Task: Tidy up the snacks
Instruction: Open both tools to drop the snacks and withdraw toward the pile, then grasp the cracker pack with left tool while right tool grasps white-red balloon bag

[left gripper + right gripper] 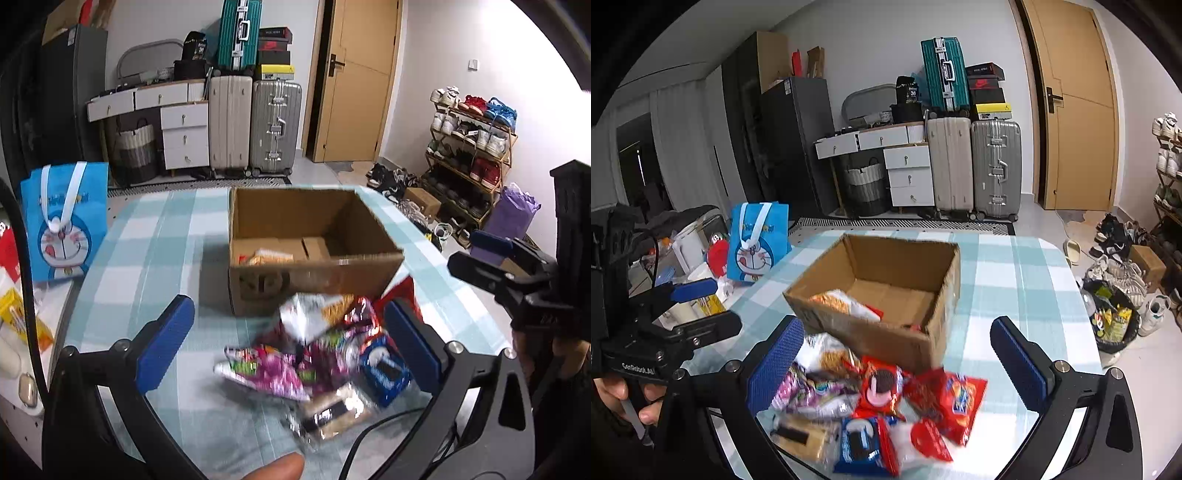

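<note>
A pile of snack packs [317,354] lies blurred on the blue-checked table [147,236] just in front of an open cardboard box [314,280]. My left gripper [291,339] hovers over the pile, open wide, with nothing gripped. In the right wrist view, my right gripper [897,365] also stands open above the snack packs [882,402], among them red bags and blue cookie packs. The box [886,339] holds a few packs [842,302] at its near end. Each view shows the other gripper at its side: the right one [476,254] and the left one [709,306], both open.
A blue cartoon gift bag [64,221] [757,240] stands at the table's left. A yellow box [22,317] and other items crowd the left edge. Suitcases [995,170], drawers and a shoe rack [469,147] line the room. A bin [1115,317] sits on the floor to the right.
</note>
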{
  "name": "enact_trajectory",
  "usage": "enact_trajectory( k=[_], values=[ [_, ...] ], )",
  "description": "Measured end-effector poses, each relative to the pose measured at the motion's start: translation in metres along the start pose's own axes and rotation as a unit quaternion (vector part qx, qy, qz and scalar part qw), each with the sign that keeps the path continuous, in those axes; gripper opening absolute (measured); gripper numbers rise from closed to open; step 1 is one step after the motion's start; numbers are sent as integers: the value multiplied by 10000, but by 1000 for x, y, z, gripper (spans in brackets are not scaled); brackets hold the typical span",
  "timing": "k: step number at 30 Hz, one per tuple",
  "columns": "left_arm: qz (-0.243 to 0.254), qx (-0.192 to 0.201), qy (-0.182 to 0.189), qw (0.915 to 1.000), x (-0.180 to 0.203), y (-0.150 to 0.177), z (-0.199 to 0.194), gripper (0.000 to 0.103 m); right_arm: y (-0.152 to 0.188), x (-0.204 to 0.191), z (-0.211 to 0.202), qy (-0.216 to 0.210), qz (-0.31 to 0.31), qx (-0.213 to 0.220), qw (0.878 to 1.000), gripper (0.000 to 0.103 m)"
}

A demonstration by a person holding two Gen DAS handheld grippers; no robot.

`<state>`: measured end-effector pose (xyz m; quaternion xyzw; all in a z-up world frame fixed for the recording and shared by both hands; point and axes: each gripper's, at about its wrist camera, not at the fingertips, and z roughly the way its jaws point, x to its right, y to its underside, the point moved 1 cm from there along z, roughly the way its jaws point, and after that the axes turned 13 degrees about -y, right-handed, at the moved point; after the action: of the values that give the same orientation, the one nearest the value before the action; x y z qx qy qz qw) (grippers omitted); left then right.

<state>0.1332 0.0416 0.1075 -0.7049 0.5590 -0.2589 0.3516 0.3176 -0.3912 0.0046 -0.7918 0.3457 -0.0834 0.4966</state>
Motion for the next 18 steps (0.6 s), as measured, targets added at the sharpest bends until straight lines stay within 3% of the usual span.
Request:
enact_trajectory(
  k=[18],
  values=[
    [-34,-630,97,9980,3,84,21,103,67,26,5,104,363,-538,9978,103]
  ],
)
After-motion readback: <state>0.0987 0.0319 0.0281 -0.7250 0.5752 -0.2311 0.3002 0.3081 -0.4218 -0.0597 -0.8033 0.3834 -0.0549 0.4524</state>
